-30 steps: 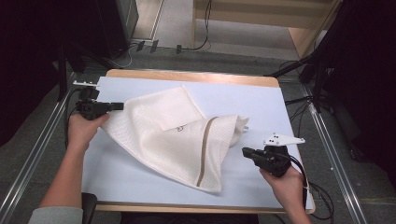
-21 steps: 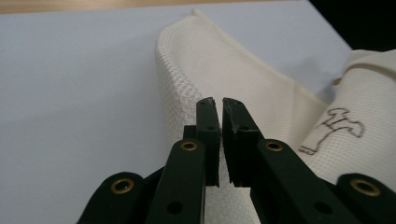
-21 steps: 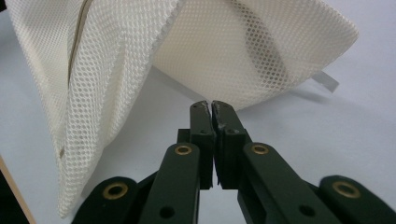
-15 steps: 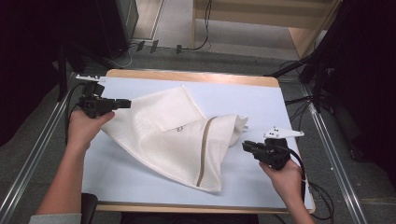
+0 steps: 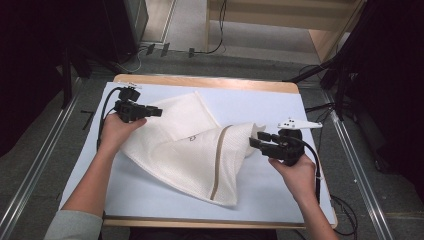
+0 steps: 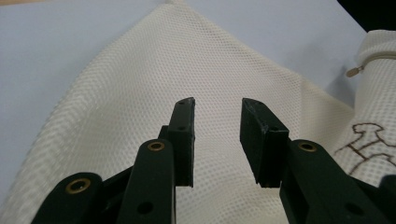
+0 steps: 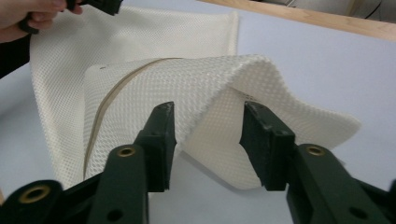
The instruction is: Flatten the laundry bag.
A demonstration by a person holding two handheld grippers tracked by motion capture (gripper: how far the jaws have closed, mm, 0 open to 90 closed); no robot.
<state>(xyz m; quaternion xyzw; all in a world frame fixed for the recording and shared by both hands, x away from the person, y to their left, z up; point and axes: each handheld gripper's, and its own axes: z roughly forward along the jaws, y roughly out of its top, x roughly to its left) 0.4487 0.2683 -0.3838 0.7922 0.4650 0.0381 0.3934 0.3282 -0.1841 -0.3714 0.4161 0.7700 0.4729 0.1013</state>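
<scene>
Two grippers are shown over a white mesh bag (image 5: 185, 150) that lies half folded on a pale blue mat (image 5: 280, 195) covering the table (image 5: 210, 82). In the high view, the left gripper (image 5: 156, 112) is held at the bag's upper left edge, and the right gripper (image 5: 254, 142) is held at the raised fold on the bag's right side. A tan zip band (image 5: 220, 160) is seen running down the bag from that fold toward its near corner.

In the left gripper view, the left gripper (image 6: 217, 140) is seen with its jaws parted to a moderate gap, having just been opening; flat mesh (image 6: 140, 93) lies below and beyond them, and nothing is pinched between the pads. A brown printed figure (image 6: 366, 140) and a small zip pull (image 6: 354, 71) are seen at the right of that view.

In the right gripper view, the right gripper (image 7: 208, 144) is seen with its jaws set wide, likewise having just been opening. The bag's humped fold (image 7: 210, 88) rises between and beyond the pads; whether the left pad brushes the mesh cannot be told, but the cloth is not clamped. The left hand (image 7: 32, 11) appears at the far corner of that view, beside the bag's far edge.
</scene>
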